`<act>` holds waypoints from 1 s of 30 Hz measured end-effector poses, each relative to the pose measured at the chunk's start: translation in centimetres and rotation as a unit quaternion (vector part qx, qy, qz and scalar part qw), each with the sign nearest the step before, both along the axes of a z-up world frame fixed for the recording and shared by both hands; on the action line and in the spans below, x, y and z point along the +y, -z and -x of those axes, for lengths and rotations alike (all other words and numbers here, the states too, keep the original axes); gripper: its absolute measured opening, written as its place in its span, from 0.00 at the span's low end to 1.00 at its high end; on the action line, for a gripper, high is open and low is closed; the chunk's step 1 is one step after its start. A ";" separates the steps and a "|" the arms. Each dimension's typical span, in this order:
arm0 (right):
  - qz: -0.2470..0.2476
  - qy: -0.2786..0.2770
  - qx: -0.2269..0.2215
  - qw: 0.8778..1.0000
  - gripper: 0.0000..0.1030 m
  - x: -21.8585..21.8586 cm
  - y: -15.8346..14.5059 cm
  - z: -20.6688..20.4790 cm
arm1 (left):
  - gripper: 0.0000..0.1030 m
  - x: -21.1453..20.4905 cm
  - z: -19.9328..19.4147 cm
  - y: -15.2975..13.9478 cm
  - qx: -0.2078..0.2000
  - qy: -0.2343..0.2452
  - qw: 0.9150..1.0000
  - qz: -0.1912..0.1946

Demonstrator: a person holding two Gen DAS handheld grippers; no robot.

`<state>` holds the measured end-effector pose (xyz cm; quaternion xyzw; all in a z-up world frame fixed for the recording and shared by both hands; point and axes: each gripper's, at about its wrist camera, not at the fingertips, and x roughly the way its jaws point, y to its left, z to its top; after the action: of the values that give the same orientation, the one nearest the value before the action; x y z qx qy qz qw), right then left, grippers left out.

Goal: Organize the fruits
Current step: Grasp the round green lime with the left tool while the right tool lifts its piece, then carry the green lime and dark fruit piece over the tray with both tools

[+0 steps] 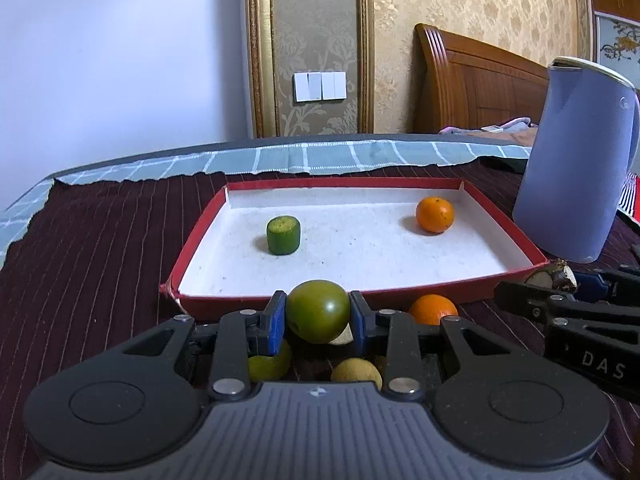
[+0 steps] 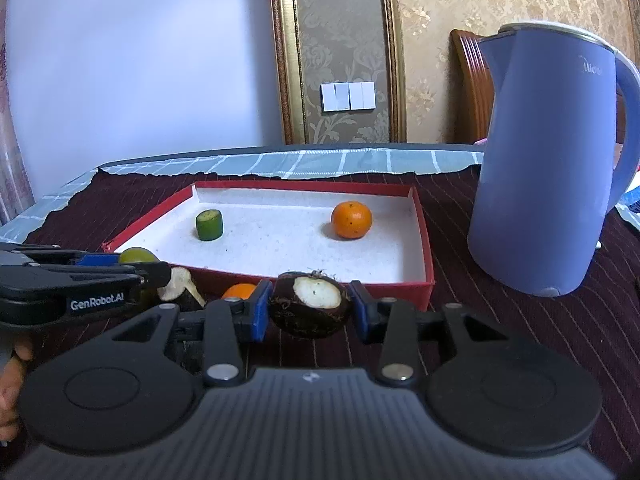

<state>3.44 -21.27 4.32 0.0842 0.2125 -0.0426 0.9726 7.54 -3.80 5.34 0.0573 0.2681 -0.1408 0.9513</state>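
My left gripper (image 1: pixel 318 309) is shut on a round green fruit (image 1: pixel 316 318), held just above the dark cloth in front of the red tray (image 1: pixel 192 252). In the tray's white bottom stand a green cucumber chunk (image 1: pixel 283 235) on the left and an orange (image 1: pixel 435 214) on the right. My right gripper (image 2: pixel 310 307) is shut on a dark brown root piece (image 2: pixel 308 316) with a white cut face, also in front of the tray (image 2: pixel 424 240). The two grippers hang side by side, the left gripper (image 2: pixel 134 265) to the left.
A blue kettle (image 2: pixel 548 168) stands right of the tray. On the cloth before the tray lie a second orange (image 1: pixel 434 309), two yellowish fruits (image 1: pixel 356 374) under my left gripper and a cut pale root piece (image 2: pixel 180 284). A hand (image 2: pixel 12 380) shows at the left edge.
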 end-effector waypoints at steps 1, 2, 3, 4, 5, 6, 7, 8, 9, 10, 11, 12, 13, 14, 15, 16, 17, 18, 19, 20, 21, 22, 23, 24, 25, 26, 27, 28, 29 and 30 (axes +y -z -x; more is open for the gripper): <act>0.000 0.001 -0.001 1.000 0.37 0.0 -0.1 -0.1 | 0.31 -0.1 -0.1 -0.1 -0.001 -0.001 1.000 0.000; 0.000 0.002 -0.001 1.000 0.37 0.0 -0.1 -0.2 | 0.31 -0.2 -0.3 -0.2 -0.002 -0.002 1.000 0.000; -0.001 0.002 -0.001 1.000 0.37 -0.1 -0.2 -0.3 | 0.31 -0.2 -0.4 -0.2 -0.002 -0.003 1.000 0.000; -0.001 0.002 -0.001 1.000 0.37 -0.1 -0.2 -0.5 | 0.31 -0.3 -0.6 -0.2 -0.002 -0.004 1.000 -0.001; -0.001 0.004 0.000 1.000 0.37 -0.1 -0.2 -0.6 | 0.31 -0.4 -0.7 -0.3 -0.002 -0.005 1.000 -0.002; -0.001 0.004 0.000 1.000 0.37 -0.1 -0.2 -0.7 | 0.31 -0.5 -0.9 -0.3 -0.002 -0.004 1.000 -0.004; -0.001 0.004 0.000 1.000 0.37 -0.1 -0.3 -0.8 | 0.31 -0.6 -1.0 -0.3 -0.003 -0.003 1.000 -0.007; -0.001 0.005 -0.001 1.000 0.37 -0.2 -0.3 -0.9 | 0.31 -0.8 -1.1 -0.3 -0.004 -0.003 1.000 -0.011; 0.000 0.006 -0.001 1.000 0.37 -0.2 -0.4 -1.1 | 0.31 -0.9 -1.2 -0.3 -0.006 -0.004 1.000 -0.014; 0.000 0.007 0.000 1.000 0.37 -0.3 -0.5 -1.3 | 0.31 -1.0 -1.3 -0.3 -0.007 -0.003 1.000 -0.017; 0.002 0.008 -0.001 1.000 0.37 -0.3 -0.6 -1.5 | 0.31 -1.1 -1.5 -0.4 -0.008 -0.003 1.000 -0.018; 0.003 0.008 -0.001 1.000 0.37 -0.3 -0.7 -1.7 | 0.31 -1.1 -1.6 -0.5 -0.009 -0.004 1.000 -0.019; 0.004 0.009 -0.001 1.000 0.37 -0.3 -0.8 -1.9 | 0.31 -1.2 -1.8 -0.5 -0.009 -0.004 1.000 -0.020; 0.005 0.009 -0.002 1.000 0.37 -0.3 -0.9 -2.0 | 0.31 -1.3 -1.9 -0.6 -0.010 -0.005 1.000 -0.021; 0.007 0.009 -0.003 1.000 0.37 -0.3 -1.0 -2.2 | 0.31 -1.3 -2.1 -0.6 -0.009 -0.005 1.000 -0.022; 0.008 0.010 -0.003 1.000 0.37 -0.3 -1.1 -2.3 | 0.31 -1.4 -2.3 -0.7 -0.009 -0.006 1.000 -0.023; 0.009 0.010 -0.004 1.000 0.37 -0.4 -1.3 -2.4 | 0.31 -1.4 -2.4 -0.7 -0.008 -0.006 1.000 -0.023; 0.010 0.010 -0.004 1.000 0.37 -0.4 -1.4 -2.6 | 0.31 -1.4 -2.6 -0.8 -0.007 -0.006 1.000 -0.022; 0.011 0.009 -0.004 1.000 0.37 -0.4 -1.5 -2.7 | 0.31 -1.5 -2.7 -0.8 -0.007 -0.006 1.000 -0.022; 0.012 0.009 -0.003 1.000 0.37 -0.4 -1.5 -2.9 | 0.31 -1.5 -2.8 -0.9 -0.007 -0.007 1.000 -0.022; 0.013 0.009 -0.003 1.000 0.37 -0.4 -1.6 -3.1 | 0.31 -1.5 -2.9 -0.9 -0.008 -0.008 1.000 -0.022; 0.014 0.009 -0.003 1.000 0.37 -0.4 -1.7 -3.2 | 0.31 -1.5 -3.0 -1.0 -0.008 -0.008 1.000 -0.023; 0.015 0.009 -0.003 1.000 0.37 -0.4 -1.7 -3.4 | 0.31 -1.5 -3.1 -1.0 -0.009 -0.008 1.000 -0.023; 0.015 0.008 -0.002 1.000 0.37 -0.4 -1.7 -3.5 | 0.31 -1.6 -3.2 -1.1 -0.009 -0.008 1.000 -0.023; 0.016 0.008 -0.002 1.000 0.37 -0.4 -1.8 -3.6 | 0.31 -1.6 -3.2 -1.1 -0.009 -0.009 1.000 -0.024; 0.017 0.008 -0.001 1.000 0.37 -0.4 -1.8 -3.8 | 0.31 -1.6 -3.3 -1.2 -0.010 -0.009 1.000 -0.024; 0.017 0.009 -0.001 1.000 0.37 -0.4 -1.8 -4.0 | 0.31 -1.7 -3.4 -1.2 -0.010 -0.009 1.000 -0.025; 0.017 0.010 0.000 1.000 0.37 -0.5 -1.9 -4.1 | 0.31 -1.8 -3.5 -1.3 -0.010 -0.010 1.000 -0.026; 0.017 0.010 0.000 1.000 0.37 -0.6 -1.9 -4.1 | 0.31 -1.8 -3.6 -1.3 -0.010 -0.010 1.000 -0.026; 0.017 0.010 0.001 1.000 0.37 -0.7 -1.9 -4.3 | 0.31 -1.8 -3.8 -1.3 -0.010 -0.011 1.000 -0.026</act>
<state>7.72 -21.99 6.23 0.0700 0.2117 -0.0561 0.9732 11.29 -5.62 6.66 0.0807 0.2631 -0.1228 0.9535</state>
